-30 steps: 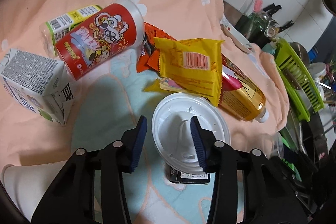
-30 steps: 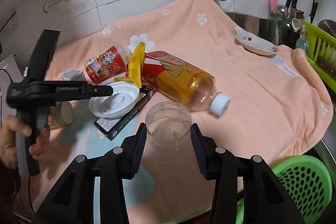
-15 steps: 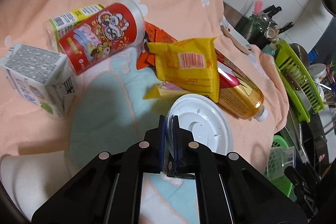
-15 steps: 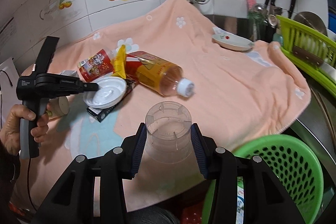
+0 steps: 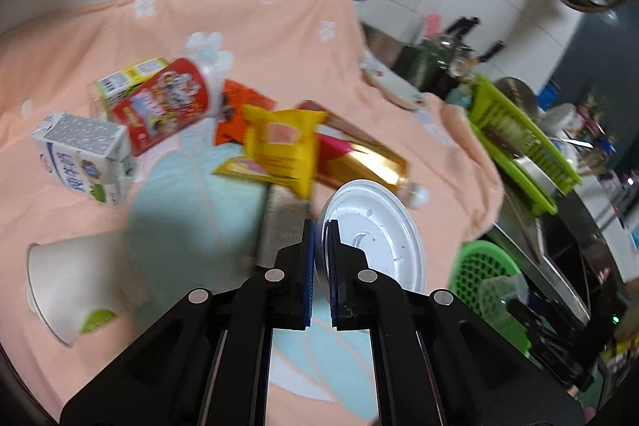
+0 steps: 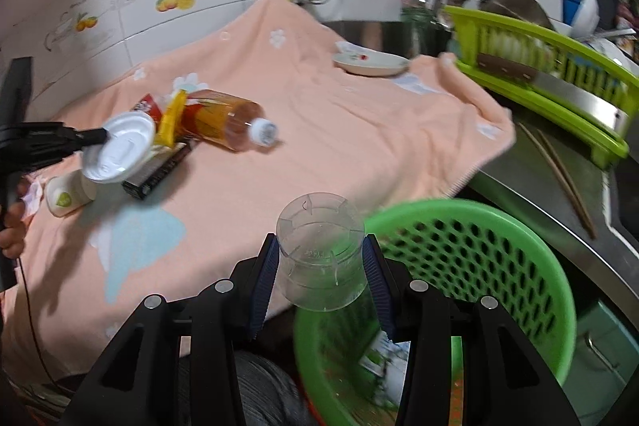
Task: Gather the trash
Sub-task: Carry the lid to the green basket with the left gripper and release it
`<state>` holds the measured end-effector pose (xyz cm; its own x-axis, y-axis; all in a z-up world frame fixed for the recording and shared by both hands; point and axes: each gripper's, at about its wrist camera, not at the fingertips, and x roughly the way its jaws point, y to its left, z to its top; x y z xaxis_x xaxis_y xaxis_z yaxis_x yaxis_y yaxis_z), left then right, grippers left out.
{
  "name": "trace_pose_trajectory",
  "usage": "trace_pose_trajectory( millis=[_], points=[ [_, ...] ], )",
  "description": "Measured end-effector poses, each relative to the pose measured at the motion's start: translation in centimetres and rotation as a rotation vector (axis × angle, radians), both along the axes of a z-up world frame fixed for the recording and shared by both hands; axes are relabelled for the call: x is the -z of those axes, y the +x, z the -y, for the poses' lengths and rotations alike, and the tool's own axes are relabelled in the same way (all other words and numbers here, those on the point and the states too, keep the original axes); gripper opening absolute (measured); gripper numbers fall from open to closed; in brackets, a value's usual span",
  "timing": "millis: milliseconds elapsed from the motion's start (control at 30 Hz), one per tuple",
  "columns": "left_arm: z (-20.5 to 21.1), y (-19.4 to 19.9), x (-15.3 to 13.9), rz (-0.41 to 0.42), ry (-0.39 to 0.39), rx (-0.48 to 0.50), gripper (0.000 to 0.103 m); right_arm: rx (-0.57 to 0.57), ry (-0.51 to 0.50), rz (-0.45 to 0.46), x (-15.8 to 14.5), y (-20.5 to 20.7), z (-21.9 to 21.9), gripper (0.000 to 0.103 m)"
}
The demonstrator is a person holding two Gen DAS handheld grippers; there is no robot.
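My left gripper (image 5: 321,266) is shut on the rim of a white plastic lid (image 5: 375,226), which it holds lifted off the peach towel (image 5: 259,38). Behind it on the towel lie a red snack cup (image 5: 167,106), a milk carton (image 5: 84,154), a yellow wrapper (image 5: 279,146), an amber bottle (image 5: 359,154) and a paper cup (image 5: 76,282). My right gripper (image 6: 319,266) is shut on a clear plastic cup (image 6: 321,250), bottom facing away, at the near rim of the green mesh basket (image 6: 519,238). The right wrist view also shows the lid (image 6: 120,150) raised at the left.
A green dish rack (image 6: 559,78) stands at the right with a steel counter and chopsticks (image 6: 559,170) before it. A small plate (image 6: 371,62) sits on the towel's far corner. A black box (image 6: 159,174) lies by the bottle (image 6: 223,126). The basket holds some trash.
My left gripper closed on the white lid's rim and lifted it off the towel. My right gripper carried the clear cup to the right, up to the green basket.
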<state>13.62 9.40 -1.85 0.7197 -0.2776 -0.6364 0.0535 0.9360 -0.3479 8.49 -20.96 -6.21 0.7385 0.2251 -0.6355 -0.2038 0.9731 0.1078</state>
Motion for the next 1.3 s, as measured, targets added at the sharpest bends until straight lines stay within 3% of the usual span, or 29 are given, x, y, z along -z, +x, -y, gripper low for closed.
trace_pose_trajectory(
  millis=[333,667,1067,1300],
  points=[
    [9.3,-1.5,-0.8,0.020,-0.016,0.221,0.005,0.138,-0.033,-0.025,1.2,-2.7,6.1,0.042],
    [18.1,-1.4,1.0,-0.032,0.016,0.383,0.005,0.235,-0.019,-0.061,2.9,-4.9,11.1,0.043],
    [23.9,-1.0,3.1,-0.087,0.085,0.455,0.007,0.275,0.011,-0.044,3.1,-6.0,13.4,0.055],
    [25.1,-0.7,3.7,-0.100,0.094,0.464,0.008,0.281,0.017,-0.036,3.0,-6.4,13.8,0.058]
  ],
)
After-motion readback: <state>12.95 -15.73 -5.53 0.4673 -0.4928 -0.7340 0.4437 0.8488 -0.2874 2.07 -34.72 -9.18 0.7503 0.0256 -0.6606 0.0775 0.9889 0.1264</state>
